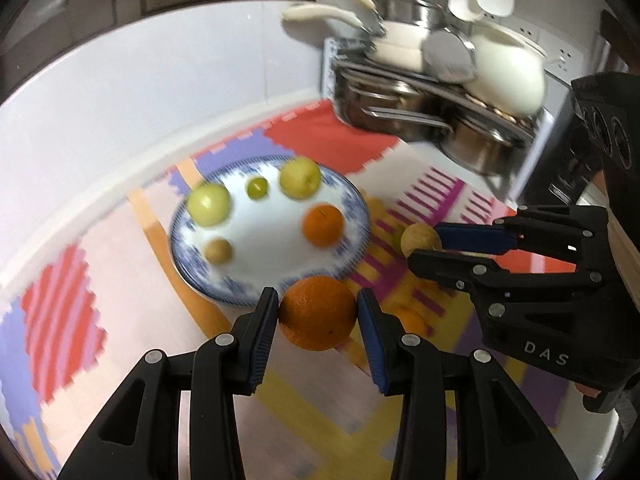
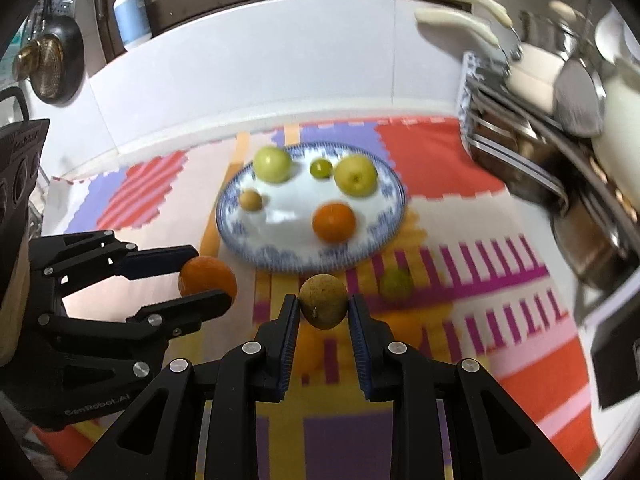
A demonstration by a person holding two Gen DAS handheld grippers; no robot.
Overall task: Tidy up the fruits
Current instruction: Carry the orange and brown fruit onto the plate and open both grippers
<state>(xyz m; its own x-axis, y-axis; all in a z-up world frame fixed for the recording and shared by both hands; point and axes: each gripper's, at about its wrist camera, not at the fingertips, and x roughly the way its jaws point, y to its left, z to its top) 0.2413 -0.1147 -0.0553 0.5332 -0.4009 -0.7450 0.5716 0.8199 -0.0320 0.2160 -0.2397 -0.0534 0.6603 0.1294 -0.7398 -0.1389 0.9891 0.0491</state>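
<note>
My left gripper [image 1: 318, 312] is shut on a large orange [image 1: 317, 313], held above the mat just in front of the blue-rimmed white plate [image 1: 344, 188]. It also shows in the right wrist view [image 2: 208, 278]. My right gripper [image 2: 323, 306] is shut on a small brown round fruit [image 2: 323, 301], held right of the plate [image 2: 394, 188]. The plate holds two yellow-green apples [image 1: 300, 178] [image 1: 209, 204], a small green fruit [image 1: 257, 187], an orange [image 1: 323, 225] and a small brown fruit [image 1: 218, 250].
A green fruit [image 2: 395, 284] and oranges [image 2: 404, 330] lie on the colourful foam mat [image 2: 440, 160] under my right gripper. A rack of steel pots and white pans [image 1: 440, 92] stands at the right. A white tiled wall [image 1: 140, 80] runs behind. A soap bottle [image 2: 131, 12] stands at the far left.
</note>
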